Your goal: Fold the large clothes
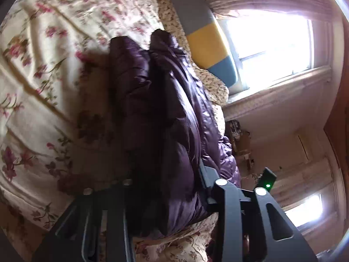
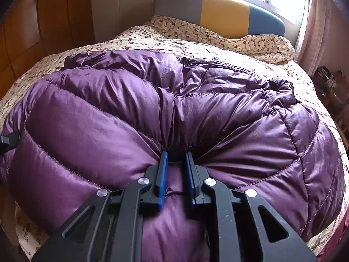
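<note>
My right gripper sits low on the purple down jacket, its blue pads drawn in close with a ridge of the quilted fabric pinched up between them, so I read it as clamped on the near edge of the jacket. From that pinch the padded panels fan outward, and the jacket spreads wide across the floral bedspread, its crumpled collar and zipper end toward the far side. At the left edge of that view a small black part, which looks like my other tool, touches the jacket's side. On my left gripper the jacket bulges up between the fingers and hides the tips, so I cannot tell how far they are apart or whether they grip it. Beyond the jacket stand the grey, yellow and blue headboard and a bright window with curtains.
</note>
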Motion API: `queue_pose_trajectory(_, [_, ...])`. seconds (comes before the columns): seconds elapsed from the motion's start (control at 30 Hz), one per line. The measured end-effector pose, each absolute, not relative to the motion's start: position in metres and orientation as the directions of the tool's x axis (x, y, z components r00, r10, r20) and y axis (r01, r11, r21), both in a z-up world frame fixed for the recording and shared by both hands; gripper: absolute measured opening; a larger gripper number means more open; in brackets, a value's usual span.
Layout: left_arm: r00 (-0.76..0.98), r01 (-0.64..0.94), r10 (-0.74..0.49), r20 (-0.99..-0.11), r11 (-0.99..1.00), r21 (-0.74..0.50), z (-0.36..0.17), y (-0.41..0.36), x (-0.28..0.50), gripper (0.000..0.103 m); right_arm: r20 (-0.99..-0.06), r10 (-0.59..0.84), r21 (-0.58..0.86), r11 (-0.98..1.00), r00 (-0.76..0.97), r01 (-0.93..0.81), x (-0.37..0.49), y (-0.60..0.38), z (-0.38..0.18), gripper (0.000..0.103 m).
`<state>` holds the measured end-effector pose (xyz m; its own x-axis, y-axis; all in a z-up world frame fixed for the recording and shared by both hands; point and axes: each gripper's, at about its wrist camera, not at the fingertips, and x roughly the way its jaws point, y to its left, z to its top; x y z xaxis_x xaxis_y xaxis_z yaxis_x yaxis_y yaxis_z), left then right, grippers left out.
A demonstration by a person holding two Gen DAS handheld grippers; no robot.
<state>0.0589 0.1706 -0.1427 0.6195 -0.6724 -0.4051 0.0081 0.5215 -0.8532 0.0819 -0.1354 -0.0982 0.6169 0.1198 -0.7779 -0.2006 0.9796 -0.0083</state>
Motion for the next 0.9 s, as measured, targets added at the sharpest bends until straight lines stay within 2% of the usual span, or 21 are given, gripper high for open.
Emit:
queue_pose_trajectory(0.17, [0.621, 0.085, -0.69, -0.373, 0.532, -0.842, -0.114, 0.157, 0.064, 0.025, -0.779, 0.13, -0.001, 0.978, 0.613, -0.209, 0.083, -0.14, -0.098, 0.016])
queue_pose_trajectory(0.47, [0.531, 0.332, -0.782, -0.326, 0.546, -0.77, -0.042, 0.085, 0.089, 0.025, -0.766, 0.155, 0.008, 0.972, 0.623, -0.233, 0.079, -0.151, -0.105, 0.015])
queue_pose_trajectory(0.77, [0.438, 0.422, -0.831, -0.344, 0.528, -0.737, -0.023, 0.009, 0.121, 0.025, -0.77, 0.24, 0.111, 0.963, 0.591, -0.247, 0.077, -0.182, -0.093, 0.014])
queue_pose_trajectory(0.83, [0.437, 0.423, -0.831, -0.344, 0.527, -0.737, -0.019, 0.003, 0.124, 0.025, -0.777, 0.236, 0.102, 0.962, 0.583, -0.253, 0.073, -0.193, -0.082, 0.018])
queue_pose_trajectory(0.9, [0.436, 0.428, -0.829, -0.35, 0.533, -0.73, -0.017, 0.001, 0.12, 0.025, -0.774, 0.218, 0.081, 0.965, 0.594, -0.25, 0.067, -0.203, -0.071, 0.032])
